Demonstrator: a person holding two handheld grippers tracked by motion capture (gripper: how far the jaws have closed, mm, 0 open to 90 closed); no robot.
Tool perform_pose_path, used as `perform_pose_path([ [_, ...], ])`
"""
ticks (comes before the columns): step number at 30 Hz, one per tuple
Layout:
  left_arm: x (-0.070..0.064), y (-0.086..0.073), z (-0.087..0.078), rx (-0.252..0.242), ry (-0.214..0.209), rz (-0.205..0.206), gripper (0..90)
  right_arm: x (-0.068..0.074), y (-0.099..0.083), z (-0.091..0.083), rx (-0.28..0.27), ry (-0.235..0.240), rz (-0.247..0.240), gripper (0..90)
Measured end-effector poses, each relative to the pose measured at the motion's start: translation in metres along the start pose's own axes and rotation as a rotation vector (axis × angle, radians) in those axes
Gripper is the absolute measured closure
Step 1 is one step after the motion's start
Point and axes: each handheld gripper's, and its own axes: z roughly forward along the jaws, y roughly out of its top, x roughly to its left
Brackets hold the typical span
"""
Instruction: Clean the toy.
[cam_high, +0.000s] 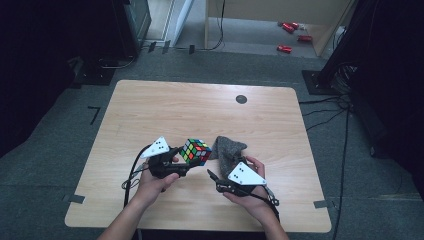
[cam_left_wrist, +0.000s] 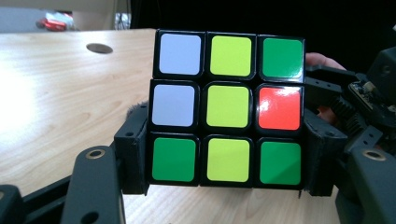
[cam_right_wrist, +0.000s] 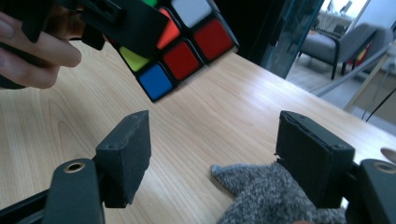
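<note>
Partly hidden, the cube (cam_left_wrist: 227, 108) is pinched by the left gripper (cam_left_wrist: 224, 163); right gripper (cam_right_wrist: 212, 158) gapes.

My left gripper (cam_left_wrist: 224, 186) clamps a puzzle cube (cam_left_wrist: 227, 108) of glossy black plastic, its coloured stickers smooth and shiny enough to throw back the light. The jaw pads pressing its sides look like matt black foam or rubber, slightly rough at the edges, on arms of dull black plastic with small brass-coloured metal eyelets. My right gripper (cam_right_wrist: 212, 158) shows the same matt pads and stands spread over a grey cloth (cam_right_wrist: 273, 196), a coarse, fuzzy knit with a speckled woolly nap. Both rest above a table (cam_high: 165, 105) of pale wood-grain laminate, smooth with a soft sheen. Each gripper carries a flat, matt light-grey plate (cam_high: 155, 146).
</note>
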Motion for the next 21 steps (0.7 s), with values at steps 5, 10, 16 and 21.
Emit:
perform_pose_path([
  [5,-0.001,0.000,0.002,0.020,-0.014,-0.017,34.9,0.006,-0.001,0.003,-0.011,-0.007,-0.057,24.7],
  [10,-0.002,0.001,0.003,0.035,-0.024,-0.023,34.9,0.009,-0.001,0.004,-0.041,-0.028,-0.099,23.8],
  [16,-0.004,0.000,0.007,0.057,-0.036,-0.027,34.9,0.013,-0.002,0.006,-0.082,-0.038,-0.168,24.3],
  [21,-0.006,0.000,0.009,0.074,-0.050,-0.031,34.9,0.017,-0.003,0.007,-0.105,-0.032,-0.216,27.9],
])
